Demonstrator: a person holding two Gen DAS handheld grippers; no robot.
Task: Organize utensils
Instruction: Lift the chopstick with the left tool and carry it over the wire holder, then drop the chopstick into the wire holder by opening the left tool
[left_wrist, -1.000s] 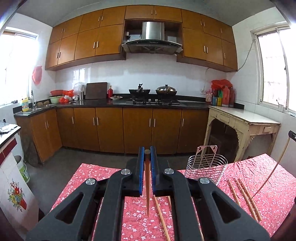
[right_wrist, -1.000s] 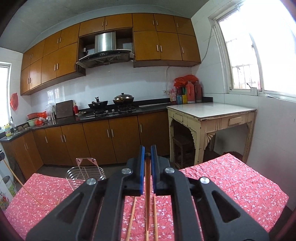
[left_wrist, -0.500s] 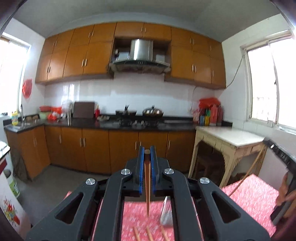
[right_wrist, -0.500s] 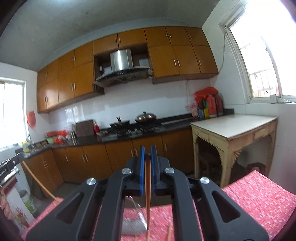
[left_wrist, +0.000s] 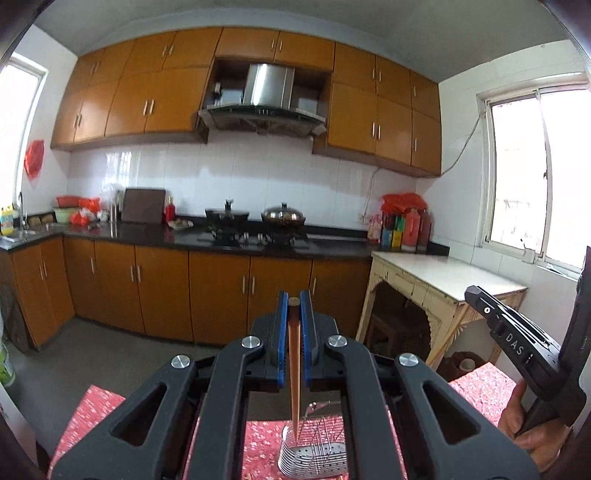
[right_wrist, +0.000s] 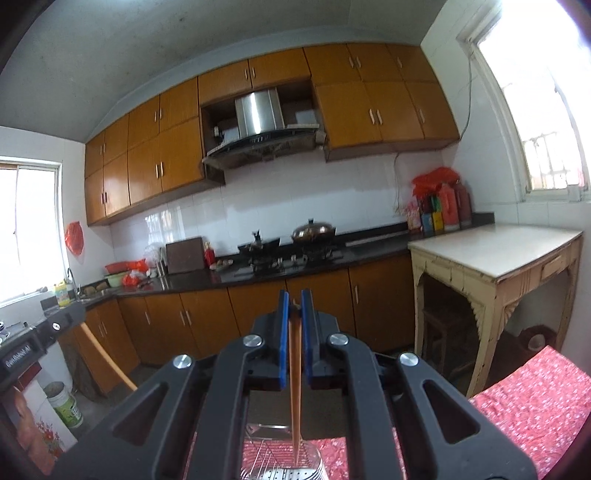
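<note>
Left gripper (left_wrist: 294, 300): jaws clamped on a wooden chopstick (left_wrist: 294, 373), which hangs tip-down between the blue pads (left_wrist: 282, 332).
Right gripper (right_wrist: 294, 300): jaws pressed together on a second chopstick (right_wrist: 295, 391), also pointing down.
Wire utensil basket (left_wrist: 314, 448): stands on the red floral tablecloth (left_wrist: 487, 384); the left chopstick's tip sits over its rim (whether it touches cannot be told), and no contents are visible inside.
Same basket, right view (right_wrist: 284, 461): the right chopstick's tip hangs above its opening.
Person's hand (left_wrist: 524, 424): holds the right tool's handle.
Cream side table (right_wrist: 498, 251): beyond the cloth.
Counter (left_wrist: 221, 242): a lidded pot (left_wrist: 283, 215) on the stove.
</note>
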